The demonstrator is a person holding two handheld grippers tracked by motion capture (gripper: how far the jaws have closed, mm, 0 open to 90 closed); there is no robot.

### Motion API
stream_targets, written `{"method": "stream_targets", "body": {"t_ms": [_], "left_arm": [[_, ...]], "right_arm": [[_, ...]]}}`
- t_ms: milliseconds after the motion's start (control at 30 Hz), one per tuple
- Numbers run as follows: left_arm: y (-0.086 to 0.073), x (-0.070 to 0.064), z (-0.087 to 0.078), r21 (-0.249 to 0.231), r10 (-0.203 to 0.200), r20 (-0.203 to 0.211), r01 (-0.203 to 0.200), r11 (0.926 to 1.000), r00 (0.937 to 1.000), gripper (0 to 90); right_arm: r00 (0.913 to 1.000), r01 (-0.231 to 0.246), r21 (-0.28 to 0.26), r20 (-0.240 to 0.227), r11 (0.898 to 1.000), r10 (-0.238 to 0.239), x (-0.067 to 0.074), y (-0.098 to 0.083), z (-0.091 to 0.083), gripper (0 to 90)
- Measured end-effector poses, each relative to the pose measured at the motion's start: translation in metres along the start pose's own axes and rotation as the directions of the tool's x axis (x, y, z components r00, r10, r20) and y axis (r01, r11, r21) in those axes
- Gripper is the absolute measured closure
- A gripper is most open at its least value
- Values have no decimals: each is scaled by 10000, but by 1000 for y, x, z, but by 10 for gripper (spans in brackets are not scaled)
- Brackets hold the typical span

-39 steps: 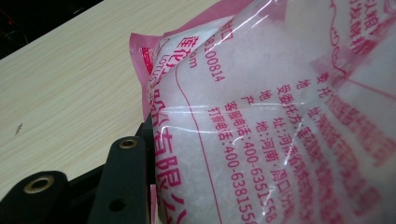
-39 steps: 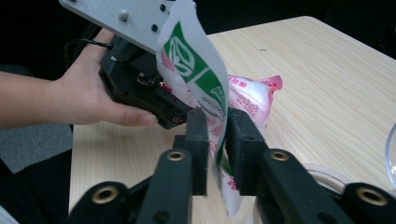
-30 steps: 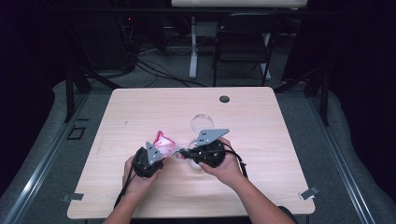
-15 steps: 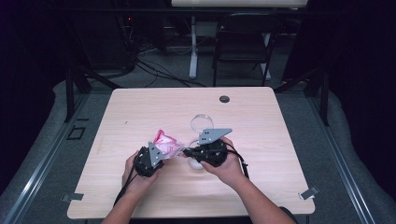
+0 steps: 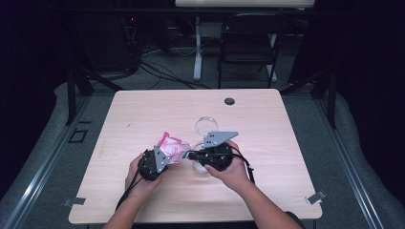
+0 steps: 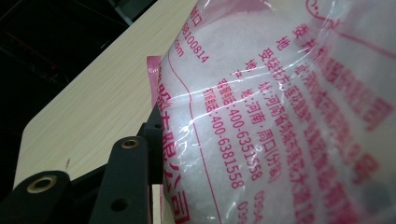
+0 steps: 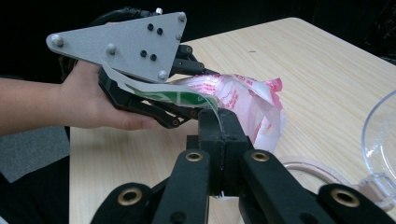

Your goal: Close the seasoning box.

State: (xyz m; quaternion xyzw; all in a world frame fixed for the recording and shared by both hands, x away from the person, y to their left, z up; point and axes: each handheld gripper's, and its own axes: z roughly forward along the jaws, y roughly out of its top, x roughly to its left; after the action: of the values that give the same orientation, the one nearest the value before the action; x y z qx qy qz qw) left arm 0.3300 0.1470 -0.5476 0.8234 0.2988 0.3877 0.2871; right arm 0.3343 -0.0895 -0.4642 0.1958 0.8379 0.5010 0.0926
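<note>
You are gripping the pink-printed plastic bag at its near-left end with your left gripper and pinching its edge with your clenched right gripper; with nothing shifting, the bag is staying unopened beside the clear cup.

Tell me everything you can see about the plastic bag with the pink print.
The plastic bag is a clear, crinkly pouch printed with pink characters and numbers, plus a green patch near one edge, and it is plump with a white filling. It hangs just above the wooden table, stretched between the two tongs: the left tongs clamp its body, and the right tongs are shut on its edge. A clear container stands just behind it.
</note>
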Motion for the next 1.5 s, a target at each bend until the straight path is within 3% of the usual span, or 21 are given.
{"method": "stream_targets", "body": {"t_ms": [200, 333, 633, 800, 833, 1167, 1200, 1333, 1500], "left_arm": [[12, 3, -4, 67, 983, -610, -981, 9952, 9933, 576], [21, 7, -4, 57, 1525, -1007, -1527, 9883, 9832, 578], [30, 6, 1, 200, 2323, -1382, -2318, 9726, 9628, 579], [33, 5, 3, 72, 2480, -1560, -2500, 9682, 9561, 581], [33, 6, 3, 134, 2646, -1600, -2659, 9639, 9510, 581], [30, 2, 10, -128, 2500, -1560, -2550, 9668, 9556, 582], [30, 2, 10, -66, 2632, -1557, -2675, 9635, 9521, 582], [29, -1, 12, -253, 2617, -1557, -2687, 9629, 9525, 583], [31, -2, 11, -260, 2953, -1770, -3044, 9522, 9388, 583]], "right_arm": [[9999, -97, -236, 93, 9997, 99, -4, 1, -6, 900], [9996, -164, -440, 214, 9989, 174, -6, 2, -10, 900], [9985, -388, -415, 371, 9984, 403, -15, -1, -14, 900], [9980, -467, -410, 412, 9981, 484, -17, -3, -16, 900], [9977, -488, -416, 443, 9979, 507, -17, -3, -16, 900], [9969, -477, -392, 604, 9981, 500, -18, -7, -16, 900], [9967, -486, -373, 632, 9981, 509, -18, -8, -16, 900], [9964, -457, -313, 706, 9985, 479, -16, -11, -17, 900], [9954, -438, -335, 838, 9985, 465, -14, -15, -20, 900]]}}
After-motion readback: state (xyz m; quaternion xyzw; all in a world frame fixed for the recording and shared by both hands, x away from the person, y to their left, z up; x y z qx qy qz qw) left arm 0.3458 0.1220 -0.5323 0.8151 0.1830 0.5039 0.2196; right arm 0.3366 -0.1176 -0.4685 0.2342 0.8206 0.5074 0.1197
